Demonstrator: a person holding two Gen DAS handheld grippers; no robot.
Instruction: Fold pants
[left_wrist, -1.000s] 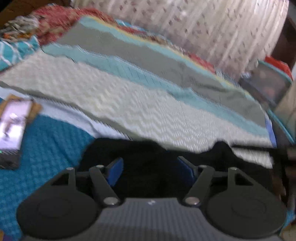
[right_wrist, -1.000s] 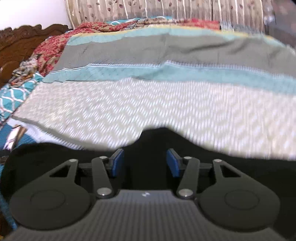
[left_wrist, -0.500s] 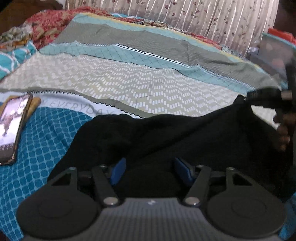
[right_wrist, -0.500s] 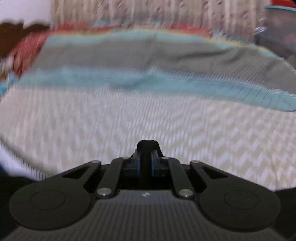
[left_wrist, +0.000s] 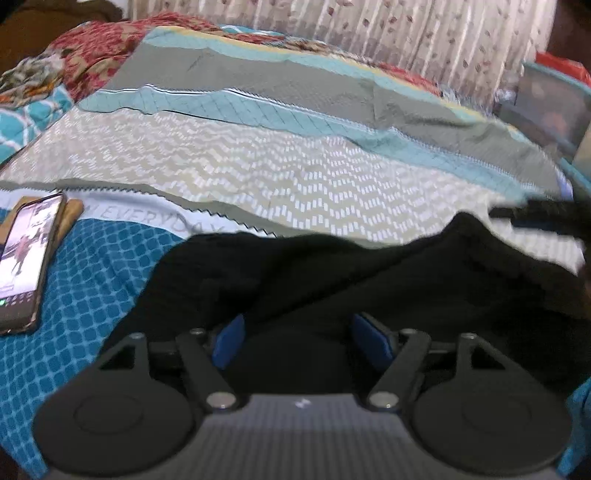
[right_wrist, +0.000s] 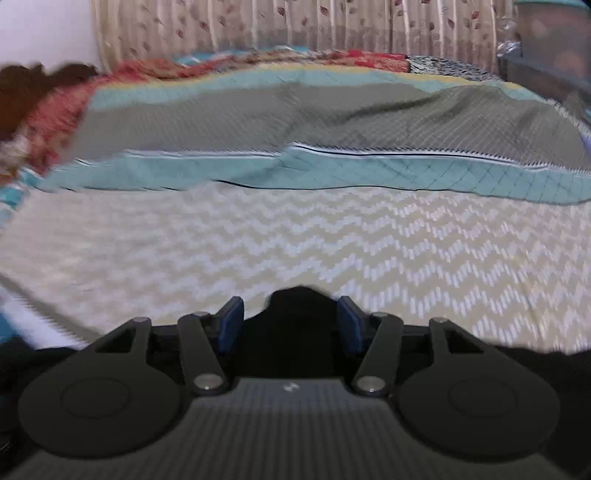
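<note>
A bed (left_wrist: 258, 177) fills most of both views, its cover (right_wrist: 332, 251) laid in bands — cream zigzag in the middle, then pale teal, then grey toward the top of the frame. At lower left of the left view the cover turns to a blue pattern of small squares. Red floral bedding (left_wrist: 103, 51) is bunched at upper left, with a teal-and-white patterned cloth (left_wrist: 29, 118) just below it. A pleated curtain (right_wrist: 295, 26) with small leaf prints runs along the top — pale, softly lit. A dark carved headboard (right_wrist: 33, 92) shows at upper left of the right view, against a white wall (right_wrist: 44, 33). A blurred teal-edged box (left_wrist: 554, 103) stands at upper right.
</note>
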